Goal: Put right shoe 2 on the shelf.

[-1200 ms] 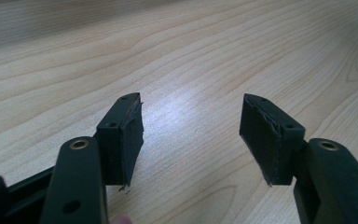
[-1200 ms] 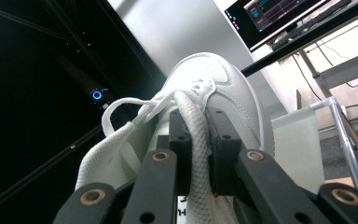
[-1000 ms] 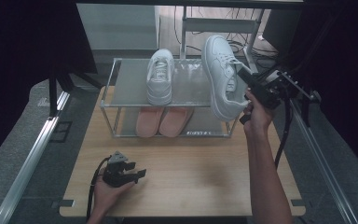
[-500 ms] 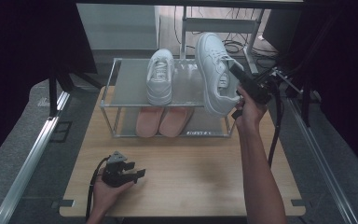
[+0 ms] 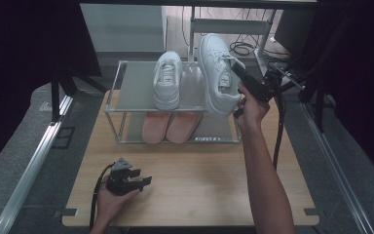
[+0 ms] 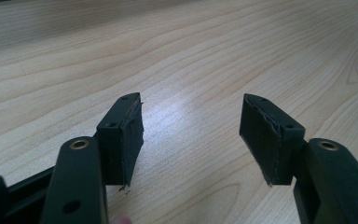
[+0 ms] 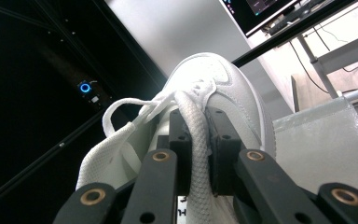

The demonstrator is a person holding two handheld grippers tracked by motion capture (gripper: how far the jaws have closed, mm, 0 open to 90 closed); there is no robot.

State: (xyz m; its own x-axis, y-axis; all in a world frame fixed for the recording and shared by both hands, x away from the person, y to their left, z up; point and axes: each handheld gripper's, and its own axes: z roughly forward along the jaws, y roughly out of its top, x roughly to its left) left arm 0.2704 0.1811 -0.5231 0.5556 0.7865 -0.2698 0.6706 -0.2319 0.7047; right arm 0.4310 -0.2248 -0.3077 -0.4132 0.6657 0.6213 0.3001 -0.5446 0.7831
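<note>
Now your right gripper (image 7: 198, 140) pinches the white sneaker's (image 5: 217, 73) collar (held above the rack (image 5: 136, 87)); your left gripper (image 6: 191, 135) rests unclenched.

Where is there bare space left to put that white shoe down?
The top shelf is bare left of the parked white sneaker, and to its right, under the held sneaker. The wooden table in front is open. The lower shelf's middle holds pink shoes.

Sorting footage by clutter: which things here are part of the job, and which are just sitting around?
In the job: white sneaker clamped in right tongs; its mate on the rack's top shelf.
Lying about: pink slippers on the lower shelf; open left tongs, resting on the table.
</note>
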